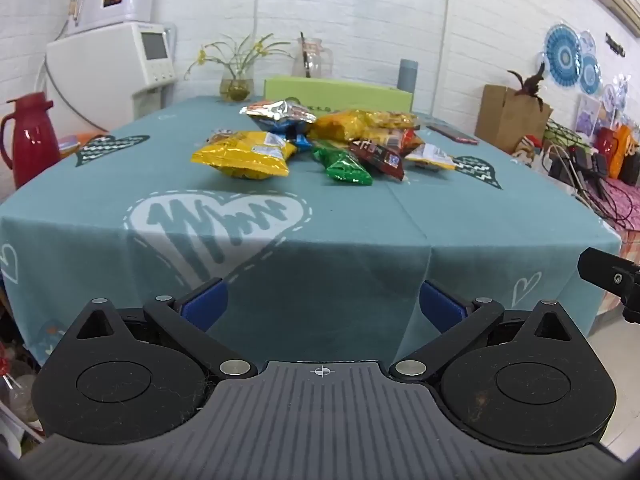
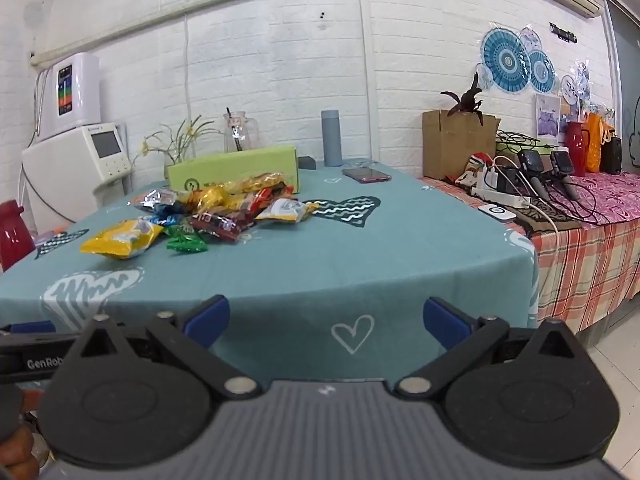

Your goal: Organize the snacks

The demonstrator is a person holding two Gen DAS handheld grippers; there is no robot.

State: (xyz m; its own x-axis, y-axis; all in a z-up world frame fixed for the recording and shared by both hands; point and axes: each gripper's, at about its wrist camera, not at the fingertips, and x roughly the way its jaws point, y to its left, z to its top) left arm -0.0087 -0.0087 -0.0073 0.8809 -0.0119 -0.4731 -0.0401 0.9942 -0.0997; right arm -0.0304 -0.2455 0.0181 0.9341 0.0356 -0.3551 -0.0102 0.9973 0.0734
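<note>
Several snack packs [image 1: 320,140] sit heaped mid-table on the teal cloth [image 1: 360,232], overlapping, so nothing's sorted yet. A yellow bag [image 1: 244,154] and a green pack [image 1: 346,166] lie on the near edge of the pile, easiest first picks, we reckon. Just behind the heap stands a green box [image 2: 234,172], prob. the bin for them. We hold the left gripper [image 1: 323,304] and right gripper [image 2: 326,318] back by the table's near edge, well apart from the pile, both w/ jaws spread wide & empty, ready to reach in.
</note>
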